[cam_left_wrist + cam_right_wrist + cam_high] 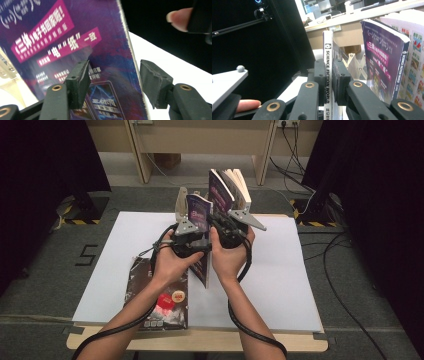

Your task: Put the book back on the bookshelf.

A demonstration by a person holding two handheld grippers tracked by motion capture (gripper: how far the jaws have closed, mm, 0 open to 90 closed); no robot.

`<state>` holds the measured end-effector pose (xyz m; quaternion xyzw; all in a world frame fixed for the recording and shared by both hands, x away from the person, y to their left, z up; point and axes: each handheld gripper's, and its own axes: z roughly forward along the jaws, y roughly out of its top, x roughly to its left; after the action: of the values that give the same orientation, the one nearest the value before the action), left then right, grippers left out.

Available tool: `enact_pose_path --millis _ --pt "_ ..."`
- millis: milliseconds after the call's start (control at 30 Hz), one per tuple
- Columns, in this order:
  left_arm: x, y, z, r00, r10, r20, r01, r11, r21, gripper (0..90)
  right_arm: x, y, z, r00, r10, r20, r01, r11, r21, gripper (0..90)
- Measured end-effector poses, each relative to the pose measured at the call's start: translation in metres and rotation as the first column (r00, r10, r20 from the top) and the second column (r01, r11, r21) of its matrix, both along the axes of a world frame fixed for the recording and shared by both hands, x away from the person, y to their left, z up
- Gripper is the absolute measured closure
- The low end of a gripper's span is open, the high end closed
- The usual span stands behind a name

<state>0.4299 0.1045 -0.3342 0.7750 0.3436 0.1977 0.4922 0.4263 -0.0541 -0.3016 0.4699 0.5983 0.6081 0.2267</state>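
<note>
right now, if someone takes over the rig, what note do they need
Right gripper: jaws shut on the spine of the thin magazine, held upright.
Left gripper: jaws open either side of that magazine's purple cover, not clamped.
Two more books stand in the folding rack behind; another magazine lies flat on the white table.
Left: slot the held one into the rack, probably.

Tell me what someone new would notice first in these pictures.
Most striking is the magazine held upright above the middle of the white table, its white spine clamped in the right gripper. The left gripper stands open around the edge of a purple cover. More purple magazines stand in a rack just behind, and a dark packet lies at the table's near left.
</note>
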Motion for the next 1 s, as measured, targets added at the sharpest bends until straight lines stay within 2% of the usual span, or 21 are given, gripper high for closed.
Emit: enact_pose_path --millis 133,300,367,600,767,1000 --pt "-0.001 0.000 -0.004 1.0000 0.009 -0.001 -0.009 0.9995 0.030 45.1 -0.005 0.005 -0.001 0.9998 -0.002 0.018 0.003 0.999 -0.042 83.8" --pt "-0.002 -0.003 -0.010 0.9993 0.037 0.000 -0.037 0.9981 0.049 43.5 -0.009 0.005 -0.007 0.9998 -0.018 0.009 0.018 0.999 -0.048 83.8" --pt "-0.002 -0.005 -0.011 0.9983 0.055 0.019 -0.056 0.9975 0.044 41.3 -0.010 0.006 -0.008 0.9996 -0.018 0.020 0.019 0.998 -0.057 83.8" --pt "0.002 -0.004 -0.008 0.9963 0.084 0.019 -0.084 0.9964 -0.005 39.0 -0.014 0.010 -0.008 0.9994 -0.016 0.029 0.018 0.998 -0.068 83.7" --pt "0.004 -0.003 -0.007 0.9954 0.094 0.020 -0.094 0.9955 -0.013 38.0 -0.016 0.012 -0.008 0.9993 -0.012 0.036 0.014 0.998 -0.069 83.5" --pt "0.001 -0.005 -0.009 0.9928 0.113 0.040 -0.113 0.9934 0.015 42.0 -0.017 0.015 -0.009 0.9994 0.001 0.033 0.001 0.998 -0.066 83.2"
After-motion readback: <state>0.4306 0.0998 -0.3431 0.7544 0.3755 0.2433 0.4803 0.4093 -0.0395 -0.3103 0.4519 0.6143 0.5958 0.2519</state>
